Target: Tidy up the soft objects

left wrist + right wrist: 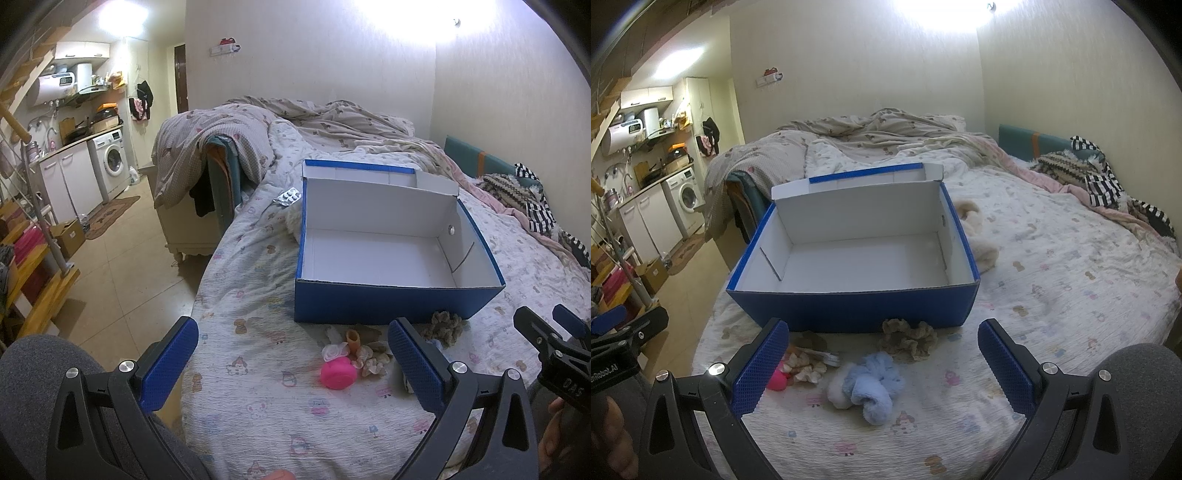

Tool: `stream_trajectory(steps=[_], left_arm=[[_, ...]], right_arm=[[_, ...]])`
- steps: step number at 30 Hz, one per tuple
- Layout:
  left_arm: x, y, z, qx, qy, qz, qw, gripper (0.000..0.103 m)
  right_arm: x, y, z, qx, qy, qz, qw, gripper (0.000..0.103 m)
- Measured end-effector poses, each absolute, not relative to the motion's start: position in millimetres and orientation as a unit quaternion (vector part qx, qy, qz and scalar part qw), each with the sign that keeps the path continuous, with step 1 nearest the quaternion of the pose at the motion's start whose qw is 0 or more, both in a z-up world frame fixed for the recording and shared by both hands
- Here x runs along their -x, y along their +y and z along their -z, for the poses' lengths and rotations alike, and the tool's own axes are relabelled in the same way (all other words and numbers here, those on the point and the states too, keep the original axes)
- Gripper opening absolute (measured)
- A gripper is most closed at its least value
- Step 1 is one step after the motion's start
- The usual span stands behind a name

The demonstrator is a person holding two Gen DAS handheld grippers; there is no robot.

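Observation:
An open blue box (369,306) (849,310) with a white, empty inside stands on the bed. In front of it lie a pink soft object (338,373) (776,380), a beige scrunchie (373,360) (807,365), a brown scrunchie (445,326) (908,338) and a blue and white scrunchie (866,387). My left gripper (293,365) is open above the pink object. My right gripper (882,369) is open above the blue scrunchie; it also shows in the left wrist view (546,325).
A cream plush (979,240) lies right of the box and a pill blister (290,195) left of it. Rumpled blankets (879,140) and striped clothes (1100,184) sit at the far end. The bed edge drops to the floor (122,258) on the left.

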State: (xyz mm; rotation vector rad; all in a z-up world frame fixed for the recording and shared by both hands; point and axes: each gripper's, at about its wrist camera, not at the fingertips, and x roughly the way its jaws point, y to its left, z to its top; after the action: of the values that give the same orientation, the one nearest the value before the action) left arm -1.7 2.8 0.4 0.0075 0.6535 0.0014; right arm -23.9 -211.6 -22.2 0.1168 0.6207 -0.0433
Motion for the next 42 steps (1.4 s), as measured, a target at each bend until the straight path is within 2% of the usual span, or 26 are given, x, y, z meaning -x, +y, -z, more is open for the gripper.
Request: stream_trajectory(steps=[21, 32, 42], left_arm=[[-5, -8, -4, -0.008, 0.329, 0.019, 0.944, 0.103], [-45, -22, -25, -0.014, 0.354, 0.039, 0.934, 0.103], [-102, -10, 11, -0.005, 0.458, 0.007, 0.889, 0.103]], right_arm=[[19, -215, 11, -0.075, 0.314, 0.003, 0.947, 0.103], [-22, -231, -6, -0.095, 0.342, -0.019, 0.935, 0.103], [-69, -243, 21, -0.103, 0.448, -0.063, 0.886, 0.103]])
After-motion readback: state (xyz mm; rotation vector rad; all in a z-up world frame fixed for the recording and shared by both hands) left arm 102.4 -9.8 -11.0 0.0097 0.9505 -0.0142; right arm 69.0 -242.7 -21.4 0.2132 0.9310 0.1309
